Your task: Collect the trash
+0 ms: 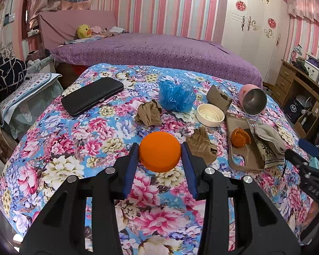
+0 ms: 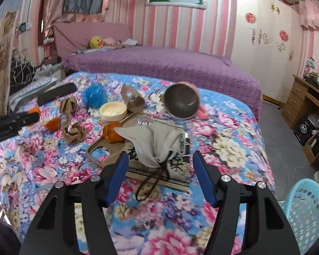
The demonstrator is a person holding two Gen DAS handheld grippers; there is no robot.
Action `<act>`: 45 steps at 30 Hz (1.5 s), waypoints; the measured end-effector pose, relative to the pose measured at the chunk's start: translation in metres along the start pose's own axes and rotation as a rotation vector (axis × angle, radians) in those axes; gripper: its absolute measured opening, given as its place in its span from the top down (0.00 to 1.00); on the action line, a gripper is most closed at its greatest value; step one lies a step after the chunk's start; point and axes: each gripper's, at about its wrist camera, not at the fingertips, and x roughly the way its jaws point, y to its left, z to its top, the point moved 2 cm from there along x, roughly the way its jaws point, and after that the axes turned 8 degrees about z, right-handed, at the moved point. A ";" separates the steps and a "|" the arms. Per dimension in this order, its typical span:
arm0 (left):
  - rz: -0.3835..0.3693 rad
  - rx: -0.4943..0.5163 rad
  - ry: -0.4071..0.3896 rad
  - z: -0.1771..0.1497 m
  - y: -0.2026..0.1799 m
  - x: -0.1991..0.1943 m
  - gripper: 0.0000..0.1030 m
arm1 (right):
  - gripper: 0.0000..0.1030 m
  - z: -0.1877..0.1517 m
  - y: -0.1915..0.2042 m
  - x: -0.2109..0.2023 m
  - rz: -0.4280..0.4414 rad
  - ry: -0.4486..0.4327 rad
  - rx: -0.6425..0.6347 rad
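Floral-quilted bed (image 2: 234,148), trash scattered. Right gripper (image 2: 159,163) fingers apart, empty; grey face mask (image 2: 155,140) just ahead between them, strap loop trailing toward camera. Left gripper (image 1: 160,148) clamped on orange lid (image 1: 159,150). Basket (image 2: 306,210) at right.

Your left wrist camera looks forward and downward, close over the floral cover (image 1: 53,148), toward the purple bed (image 1: 159,48). Your right wrist camera faces likewise from further right. Both share the white bowl (image 1: 210,114) (image 2: 113,111) and the bed.
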 end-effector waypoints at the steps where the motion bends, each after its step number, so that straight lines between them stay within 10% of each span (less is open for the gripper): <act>1: 0.003 0.004 -0.001 0.000 -0.001 0.000 0.62 | 0.40 0.001 0.001 0.006 0.002 0.009 -0.004; 13: 0.010 0.006 0.000 0.002 -0.001 0.004 0.62 | 0.84 0.001 -0.005 0.029 0.064 0.054 0.031; 45: -0.084 0.070 -0.031 -0.014 -0.070 -0.026 0.62 | 0.86 -0.028 -0.067 -0.085 -0.142 -0.056 0.001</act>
